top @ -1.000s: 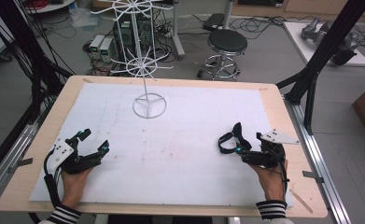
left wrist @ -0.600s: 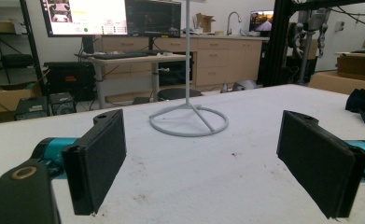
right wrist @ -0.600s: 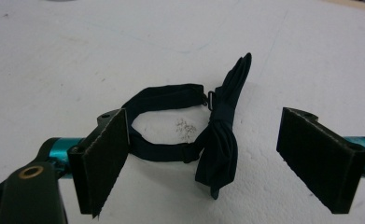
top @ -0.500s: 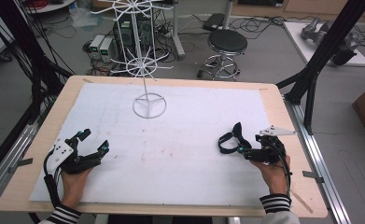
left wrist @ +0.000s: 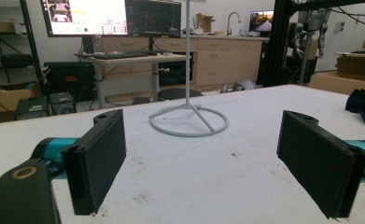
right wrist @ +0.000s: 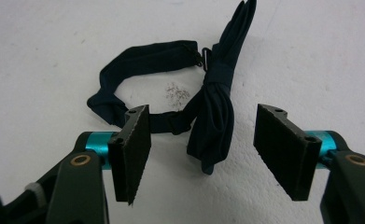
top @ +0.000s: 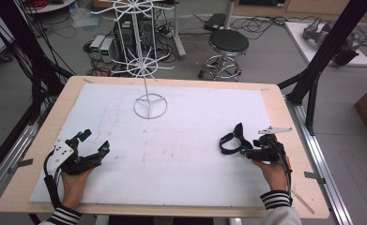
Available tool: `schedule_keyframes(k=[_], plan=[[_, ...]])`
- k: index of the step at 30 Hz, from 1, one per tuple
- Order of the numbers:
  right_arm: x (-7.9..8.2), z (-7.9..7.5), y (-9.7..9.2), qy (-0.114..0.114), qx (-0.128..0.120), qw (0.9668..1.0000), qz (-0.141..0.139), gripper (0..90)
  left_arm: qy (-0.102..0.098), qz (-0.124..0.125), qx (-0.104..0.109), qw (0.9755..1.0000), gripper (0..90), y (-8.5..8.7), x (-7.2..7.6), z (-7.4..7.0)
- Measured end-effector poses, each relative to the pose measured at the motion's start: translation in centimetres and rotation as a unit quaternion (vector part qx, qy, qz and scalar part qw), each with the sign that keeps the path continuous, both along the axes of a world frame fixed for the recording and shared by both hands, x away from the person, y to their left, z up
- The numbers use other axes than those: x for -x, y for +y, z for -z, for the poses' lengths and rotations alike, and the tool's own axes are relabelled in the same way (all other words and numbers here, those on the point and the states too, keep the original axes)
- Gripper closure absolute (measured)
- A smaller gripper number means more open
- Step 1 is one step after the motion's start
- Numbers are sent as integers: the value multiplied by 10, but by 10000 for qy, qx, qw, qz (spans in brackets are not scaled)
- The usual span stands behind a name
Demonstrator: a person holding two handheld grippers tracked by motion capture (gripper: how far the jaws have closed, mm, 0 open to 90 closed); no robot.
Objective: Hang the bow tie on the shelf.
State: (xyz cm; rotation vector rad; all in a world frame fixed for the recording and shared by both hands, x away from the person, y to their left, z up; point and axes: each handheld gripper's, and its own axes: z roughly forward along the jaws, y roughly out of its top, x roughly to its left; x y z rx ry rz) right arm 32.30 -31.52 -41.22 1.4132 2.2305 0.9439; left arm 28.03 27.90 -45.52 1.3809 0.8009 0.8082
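- The right gripper [right wrist: 201, 149] is hovering low over the white surface [top: 181, 154], its jaws apart and just now closing in, with nothing pressed between them.
- The bow tie [right wrist: 213, 116] is lying flat on the surface, its lower end sitting between the two jaws and touching neither pad.
- The tie's strap [right wrist: 143, 60] is looping away beyond the left jaw of that gripper, joining the bow at a small clasp farther out.
- In the high view the right gripper [top: 247, 151] is pointing left at the bow tie [top: 233, 139], which is lying just ahead of its jaws.
- The left gripper [left wrist: 203, 158] is resting on the surface with jaws wide apart and holding nothing.
- A white wire stand [left wrist: 188, 119] is standing well ahead of the left gripper, and the bow tie [left wrist: 363, 105] is showing far off to its right.
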Motion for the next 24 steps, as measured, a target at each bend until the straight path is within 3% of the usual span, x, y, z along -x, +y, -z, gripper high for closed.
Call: schedule_keyframes(k=[11, 15, 20, 24], plan=[[-3, 5, 4, 228, 233, 9995, -58, 503, -1, -2, -4, 10000, 161, 0, 0, 0], [-4, 6, 7, 211, 427, 9989, -54, 570, -3, 2, -12, 10000, 161, 0, 0, 0], [-3, 6, 11, 147, 842, 9963, -102, 722, -6, -5, -7, 10000, 161, 0, 0, 0], [-3, 8, 11, 166, 857, 9962, -35, 811, -5, -9, 5, 10000, 161, 0, 0, 0]])
